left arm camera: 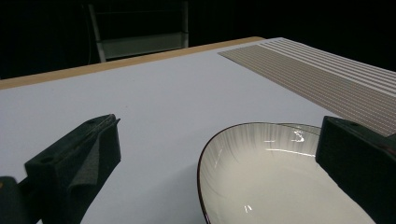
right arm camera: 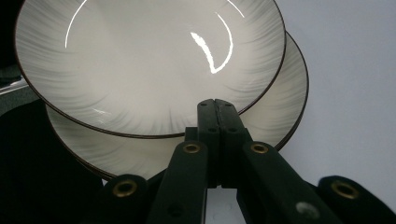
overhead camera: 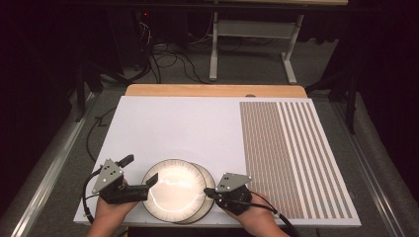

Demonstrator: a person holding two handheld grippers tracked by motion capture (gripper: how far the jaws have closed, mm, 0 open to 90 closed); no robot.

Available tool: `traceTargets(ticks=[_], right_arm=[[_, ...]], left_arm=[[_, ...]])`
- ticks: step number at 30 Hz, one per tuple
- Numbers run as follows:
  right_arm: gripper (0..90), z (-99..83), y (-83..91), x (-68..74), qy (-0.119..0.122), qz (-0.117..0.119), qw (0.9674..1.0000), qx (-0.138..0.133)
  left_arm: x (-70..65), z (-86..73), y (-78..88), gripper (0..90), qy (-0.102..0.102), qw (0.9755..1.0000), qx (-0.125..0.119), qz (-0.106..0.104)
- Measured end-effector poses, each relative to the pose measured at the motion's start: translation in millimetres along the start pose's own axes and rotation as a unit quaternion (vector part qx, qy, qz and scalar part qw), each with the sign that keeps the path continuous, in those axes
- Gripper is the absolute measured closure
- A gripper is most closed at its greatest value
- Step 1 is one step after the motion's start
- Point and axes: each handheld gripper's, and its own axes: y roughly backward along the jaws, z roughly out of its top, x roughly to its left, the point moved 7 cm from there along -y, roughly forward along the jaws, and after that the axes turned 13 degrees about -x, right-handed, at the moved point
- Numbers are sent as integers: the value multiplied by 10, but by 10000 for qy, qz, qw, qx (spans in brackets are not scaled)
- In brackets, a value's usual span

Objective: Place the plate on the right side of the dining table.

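Note:
Two cream plates with dark rims lie stacked and offset near the front edge of the white board [overhead camera: 173, 123]. The upper plate [overhead camera: 173, 190] [right arm camera: 149, 60] [left arm camera: 271, 177] sits a little left of the lower plate [overhead camera: 208, 181] [right arm camera: 285, 102]. My left gripper [overhead camera: 140, 169] [left arm camera: 217, 135] is open wide at the plates' left side, one jaw over the upper plate's rim and the other over bare board. My right gripper [overhead camera: 208, 191] [right arm camera: 217, 101] is shut with nothing between its jaws. Its tips lie over the lower plate, right at the upper plate's rim.
A brown striped mat [overhead camera: 291, 153] [left arm camera: 327, 74] covers the board's right part. The wooden table edge [overhead camera: 212, 90] runs behind the board. Beyond it a white metal stand [overhead camera: 252, 29] and cables sit on the grey floor. The board's front edge is just behind both hands.

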Motion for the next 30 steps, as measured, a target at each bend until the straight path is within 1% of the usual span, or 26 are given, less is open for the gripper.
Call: traceTargets(ticks=[4,6,8,9,10,13,15,16,17,20,21,22,23,24,25,28,30], right_arm=[[900,4,-7,2,-13,-4,10000,-9],[900,-3,-29,26,-36,77,10000,3],[900,-12,-51,51,-24,98,9999,34],[900,-25,-97,81,168,109,9998,88],[900,-16,-107,97,99,121,9998,110],[900,14,-124,96,96,149,9998,62],[900,26,-128,90,69,151,9999,48],[900,33,-131,96,-6,139,9999,30],[900,36,-135,86,45,150,9999,6],[900,29,-146,99,-14,166,9998,50],[900,8,-168,120,-20,195,9997,113],[900,4,-182,119,48,223,9997,120],[900,6,-197,127,45,229,9997,91],[900,5,-201,125,69,229,9996,119],[900,11,-208,133,31,227,9997,125],[900,24,-226,140,12,241,9996,115],[900,22,-238,142,43,257,9996,122]], left_arm=[[-1,3,-3,6,35,10000,-23,1],[-1,12,-3,5,89,9999,-67,-1],[0,15,-1,6,100,9999,-69,0],[2,22,4,6,119,9999,-90,4],[6,23,8,6,121,9999,-91,2],[9,26,11,6,172,9998,-116,0],[23,14,9,6,228,9997,-89,-8],[24,9,6,6,257,9996,-80,-14],[25,5,5,6,276,9996,-62,-22],[23,3,5,6,301,9995,-54,-30],[21,5,7,6,323,9995,-48,-46],[21,5,7,6,323,9995,-48,-46],[24,3,8,6,332,9994,-28,-46],[28,1,11,6,347,9994,-20,-43],[31,0,14,6,370,9993,-11,-47],[55,-6,28,6,408,9991,74,13],[69,-14,39,6,447,9988,187,7]])
